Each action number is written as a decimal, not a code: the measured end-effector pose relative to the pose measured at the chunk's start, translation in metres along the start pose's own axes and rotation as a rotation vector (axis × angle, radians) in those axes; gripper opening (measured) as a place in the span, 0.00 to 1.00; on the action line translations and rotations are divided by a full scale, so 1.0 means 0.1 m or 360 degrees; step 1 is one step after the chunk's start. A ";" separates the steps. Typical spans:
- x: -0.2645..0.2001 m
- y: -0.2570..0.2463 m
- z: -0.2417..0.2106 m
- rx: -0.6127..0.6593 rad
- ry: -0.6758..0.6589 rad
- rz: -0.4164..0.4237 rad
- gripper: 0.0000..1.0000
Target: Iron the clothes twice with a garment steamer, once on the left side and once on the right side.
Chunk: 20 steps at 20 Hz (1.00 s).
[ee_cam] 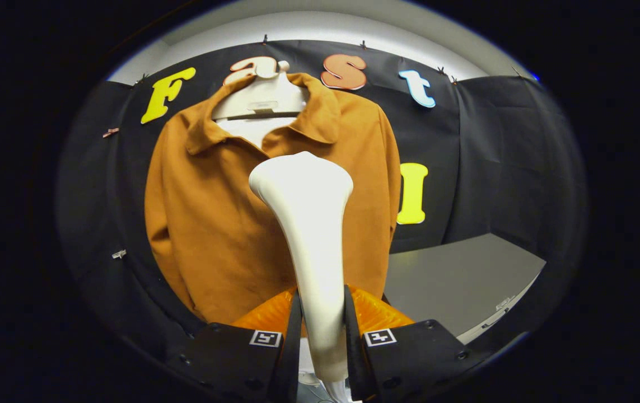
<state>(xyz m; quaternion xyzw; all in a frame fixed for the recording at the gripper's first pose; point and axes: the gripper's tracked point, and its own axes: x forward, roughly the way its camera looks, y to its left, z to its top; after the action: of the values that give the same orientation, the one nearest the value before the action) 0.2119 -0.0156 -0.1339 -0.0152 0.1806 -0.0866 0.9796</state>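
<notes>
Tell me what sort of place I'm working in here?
Likely a staged recording booth, not a home: black cloth wall behind, a brown shirt hung on a white hanger form, a grey table beside it. The gripper is shut on the steamer.

Tool (322,330), seen from its own camera at the lower centre of the frame. Its two fingers (292,336) rise side by side from the bottom edge, nearly parallel and close together. Both press against the pale handle of the garment steamer (308,224), one finger on each flank, in a firm clamping grip. Each finger base carries a small square marker.
</notes>
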 end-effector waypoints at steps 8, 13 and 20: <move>0.02 0.76 0.13 -0.0047 -0.0074 0.0205 0.39; 0.11 0.95 0.00 -0.0061 -0.0026 0.0224 0.39; 0.37 1.01 -0.41 -0.0077 0.0183 0.0191 0.39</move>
<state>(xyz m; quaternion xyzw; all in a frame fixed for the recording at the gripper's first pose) 0.2481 0.0778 -0.1915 -0.0230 0.2392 -0.0241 0.9704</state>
